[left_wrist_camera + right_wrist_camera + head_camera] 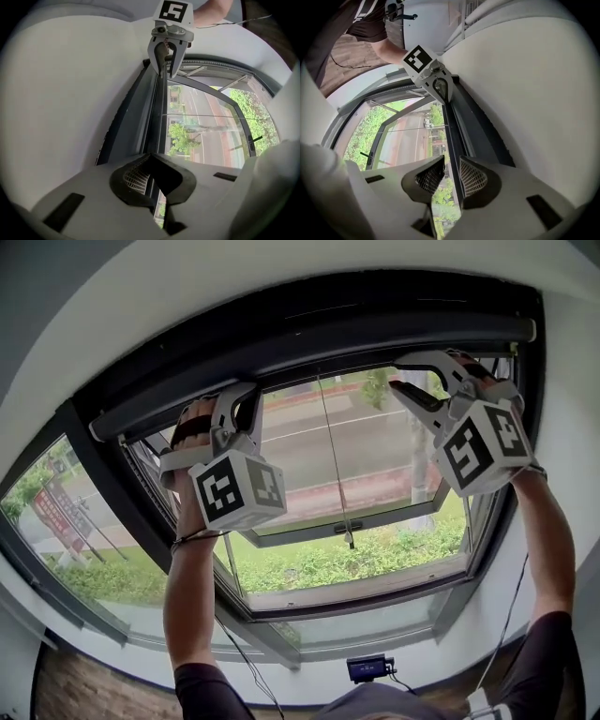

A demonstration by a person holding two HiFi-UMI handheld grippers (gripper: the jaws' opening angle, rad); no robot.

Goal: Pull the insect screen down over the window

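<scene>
The left tool [152, 165] is clenched, its jaws drawn together right at the dark top rail of the window [375, 460]. Whether a thin lip is pinched between the pads cannot be made out. The right tool [451, 164] is released, its jaws standing apart, with the rail's edge and greenery showing through the gap. Both tools are raised at arm's length and sit well apart from each other along the rail, the left near the left corner and the right near the right corner.

Just above the tools a white wall [70, 117] curves in close, leaving little room upward. Below them the glass runs clear down to the lower frame [356, 604].

The insect screen [328, 345] is up at the top of the window, seen only as a long grey bar with a dark housing spanning the opening. No mesh is drawn over the pane, and the road and shrubs outside show plainly. A thin cord [334, 456] hangs from the middle of the bar to a small pull low on the glass.

The mesh itself is hidden. The forearms cut off at the lower edge of the head view, where a small dark device [368, 668] sits on the sill.
</scene>
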